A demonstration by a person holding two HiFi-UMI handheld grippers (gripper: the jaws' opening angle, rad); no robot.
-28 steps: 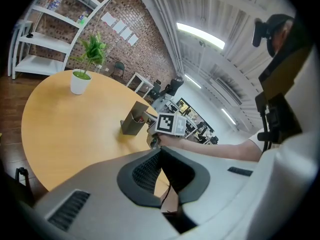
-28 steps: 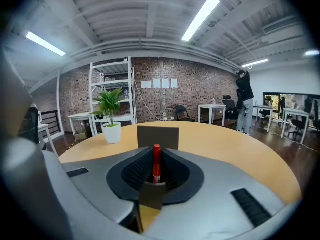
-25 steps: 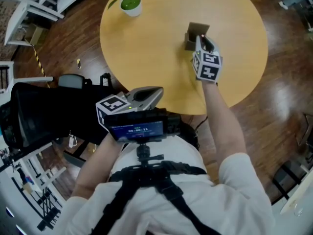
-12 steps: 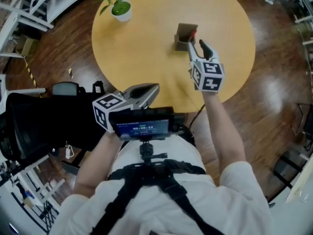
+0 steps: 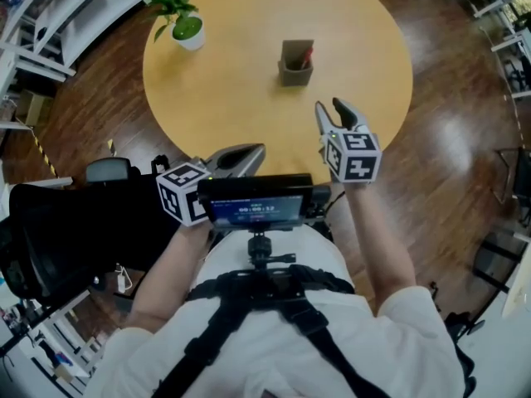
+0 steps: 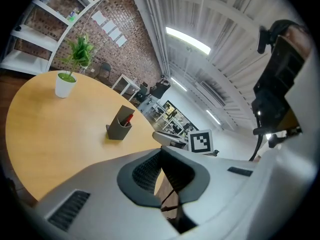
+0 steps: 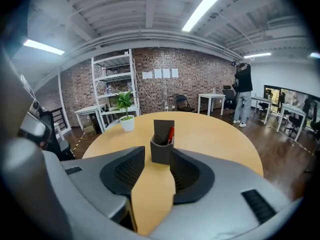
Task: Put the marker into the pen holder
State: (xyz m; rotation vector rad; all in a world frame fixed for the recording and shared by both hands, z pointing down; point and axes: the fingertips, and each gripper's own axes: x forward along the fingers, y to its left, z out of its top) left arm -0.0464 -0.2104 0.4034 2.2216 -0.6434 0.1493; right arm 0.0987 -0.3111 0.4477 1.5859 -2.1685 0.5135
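A grey pen holder [image 5: 294, 66] stands upright near the middle of the round wooden table [image 5: 232, 81], with the red marker [image 5: 306, 56] standing inside it. My right gripper [image 5: 330, 108] hovers over the table's near edge, well short of the holder. Its jaws have just been opening and stand open with nothing between them. In the right gripper view the holder [image 7: 162, 134] and marker [image 7: 171, 134] show straight ahead beyond the open right gripper [image 7: 157, 155]. My left gripper [image 5: 249, 152] is held low by the table's near rim, shut and empty. Its view shows the holder [image 6: 117, 126] far off.
A potted plant [image 5: 187, 27] in a white pot sits at the table's far left edge. A black chair [image 5: 66, 214] stands on the wooden floor to my left. A screen on a chest rig [image 5: 257, 210] is below the grippers. A person [image 7: 243, 94] stands far across the room.
My right gripper has drawn back from the pen holder toward the table's near edge and its jaws now stand wider. The red marker stays in the holder. The left gripper has barely moved.
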